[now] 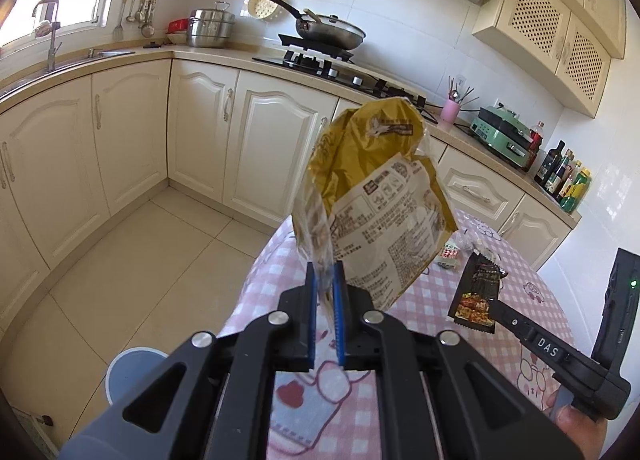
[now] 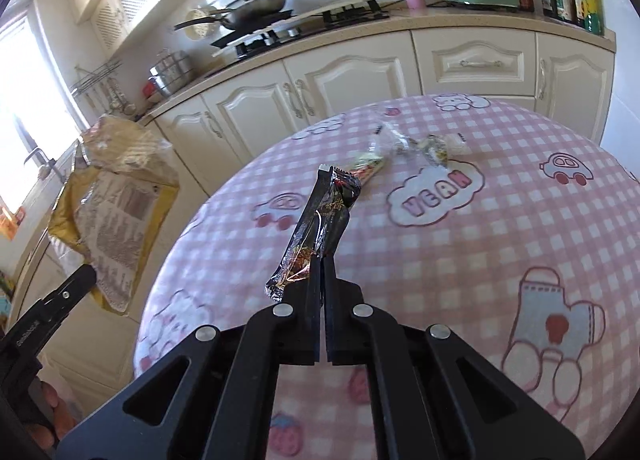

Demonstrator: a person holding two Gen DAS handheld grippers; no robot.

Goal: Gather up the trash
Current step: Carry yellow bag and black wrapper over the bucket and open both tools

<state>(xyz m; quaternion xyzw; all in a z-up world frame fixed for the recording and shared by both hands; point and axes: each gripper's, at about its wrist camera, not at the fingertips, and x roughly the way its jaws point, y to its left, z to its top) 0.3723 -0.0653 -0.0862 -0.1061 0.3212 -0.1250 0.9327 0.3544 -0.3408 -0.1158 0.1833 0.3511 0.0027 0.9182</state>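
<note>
**Desk:** Now, what is in the air over the kitchen table?

**Photographer:** Two pieces of trash. The yellow snack bag (image 1: 372,196) hangs clear of the checked tabletop (image 1: 460,324), its lower edge pinched between the blue-padded jaws of the left gripper (image 1: 325,272), which are clenched on the film. In the left wrist view its long axis runs from the jaws up toward one o'clock, crumpled mouth uppermost, printed white panel facing the lens.

**Desk:** And the other hand?

**Photographer:** The right gripper (image 2: 322,260) has its jaws shut on the near end of a black snack wrapper (image 2: 320,224). In the right wrist view that wrapper's long axis points away from the jaws toward twelve o'clock, leaning slightly right, its far end raised over the cloth.

**Desk:** What remains, and how should the carry go?

**Photographer:** Small crumpled wrappers (image 2: 408,148) lie on the tabletop beyond the black one, at about one o'clock. A grey-blue bin (image 1: 132,372) sits on the floor at seven o'clock in the left view. My judgement: keep both grips firm, since thin film slips; swing each piece over the bin mouth, tip the long axis downward, then release so it drops inside rather than catching the rim.
</note>
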